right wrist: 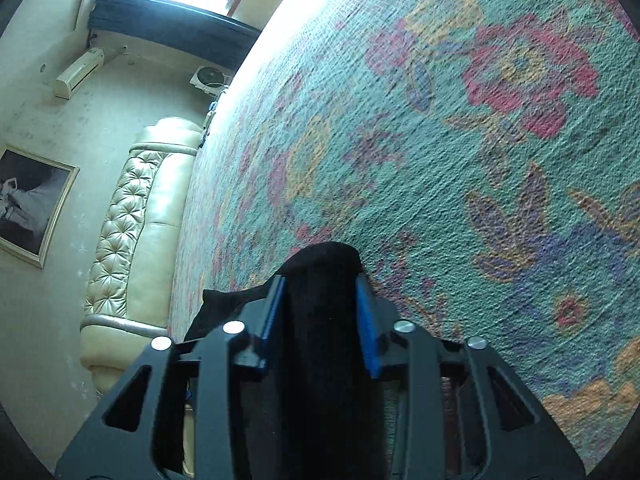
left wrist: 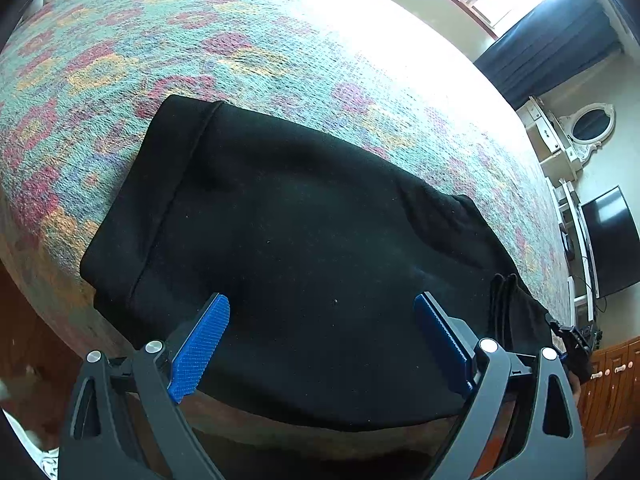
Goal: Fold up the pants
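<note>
Nearby, the black fabric pants (left wrist: 304, 240) lie folded on the floral woven bedspread (left wrist: 240, 52). Above them the left gripper (left wrist: 322, 344) hangs spread wide, holding nothing. The right gripper (right wrist: 322, 316) pinches a bunched fold of the pants.

The black fabric pants (left wrist: 304, 240) run under the left gripper (left wrist: 322, 344) so their near edge is hidden. In the right wrist view the right gripper (right wrist: 322, 320) covers most of them. The framed picture (right wrist: 32, 200) is cut off; probably a photo, too blurry.
</note>
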A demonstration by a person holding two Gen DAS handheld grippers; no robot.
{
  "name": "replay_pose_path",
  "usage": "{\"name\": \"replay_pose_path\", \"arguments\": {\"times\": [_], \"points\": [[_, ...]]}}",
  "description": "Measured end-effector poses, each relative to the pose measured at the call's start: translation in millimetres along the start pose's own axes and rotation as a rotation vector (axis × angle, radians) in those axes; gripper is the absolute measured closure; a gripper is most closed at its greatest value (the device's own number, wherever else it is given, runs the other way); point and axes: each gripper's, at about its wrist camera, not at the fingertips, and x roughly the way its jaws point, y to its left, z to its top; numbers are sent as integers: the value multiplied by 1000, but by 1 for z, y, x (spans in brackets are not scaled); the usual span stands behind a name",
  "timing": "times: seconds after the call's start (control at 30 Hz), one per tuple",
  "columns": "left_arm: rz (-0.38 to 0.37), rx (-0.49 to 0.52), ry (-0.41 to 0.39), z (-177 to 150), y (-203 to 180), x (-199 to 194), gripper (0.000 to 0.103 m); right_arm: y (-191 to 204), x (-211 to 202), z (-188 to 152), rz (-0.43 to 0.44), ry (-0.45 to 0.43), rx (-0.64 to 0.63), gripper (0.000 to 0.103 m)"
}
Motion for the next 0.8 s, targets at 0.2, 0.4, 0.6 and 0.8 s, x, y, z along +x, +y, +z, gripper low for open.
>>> {"name": "replay_pose_path", "arguments": {"times": [0.2,0.4,0.6,0.8], "points": [[-3,-14,3,-1,3,1,11,-7,-3,-3,63,8,67,71],[-3,-17,-2,-1,4,-2,11,-24,-18,-28,157,81,124,61],[-3,-12,3,-1,5,-2,11,-29,-28,-53,178,128,108,62],[5,-13,-2,0,5,-2,11,-35,-28,-58,136,128,117,80]]}}
